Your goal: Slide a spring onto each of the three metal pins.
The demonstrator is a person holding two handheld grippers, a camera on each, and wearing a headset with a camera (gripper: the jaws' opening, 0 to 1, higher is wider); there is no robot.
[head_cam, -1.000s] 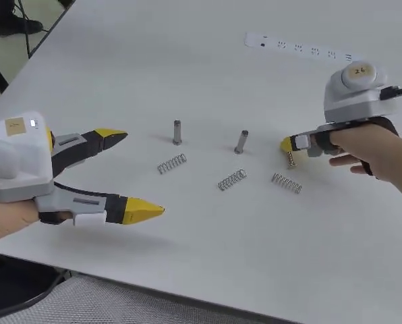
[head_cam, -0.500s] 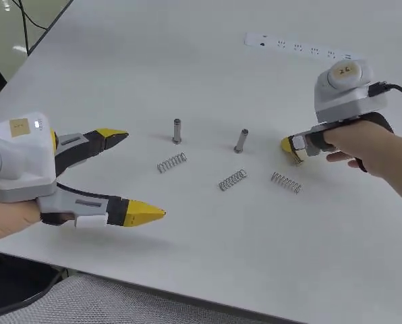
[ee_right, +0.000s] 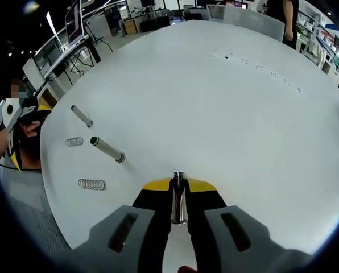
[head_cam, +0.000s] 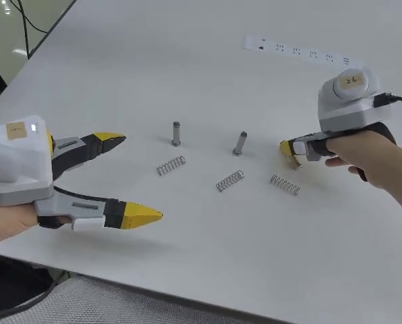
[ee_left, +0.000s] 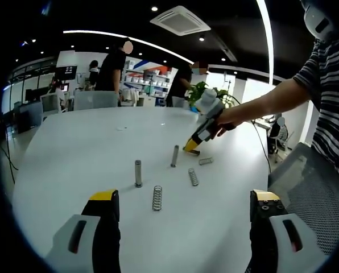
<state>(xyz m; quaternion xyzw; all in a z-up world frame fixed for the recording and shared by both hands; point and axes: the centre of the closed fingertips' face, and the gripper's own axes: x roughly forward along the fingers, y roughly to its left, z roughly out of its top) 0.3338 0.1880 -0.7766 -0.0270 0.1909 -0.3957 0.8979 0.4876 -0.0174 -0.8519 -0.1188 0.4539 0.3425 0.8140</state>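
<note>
Right tool (ee_right: pixel 178 183) is pinching a short grey metal pin (ee_right: pixel 179 205) by its shaft, stiff and probably slippery; left tool (head_cam: pixel 135 177) is hovering spread.

You're in an open-plan office: ceiling vent (ee_left: pixel 180 20), strip light (ee_left: pixel 265 34), monitor (ee_left: pixel 66 72) and chairs (ee_left: pixel 95 100) beyond your white desk (head_cam: pixel 187 54).

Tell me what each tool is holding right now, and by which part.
The right tool is shut on a metal pin, clamped along its shaft, with one end poking out ahead. The left tool is open and holds nothing.
</note>
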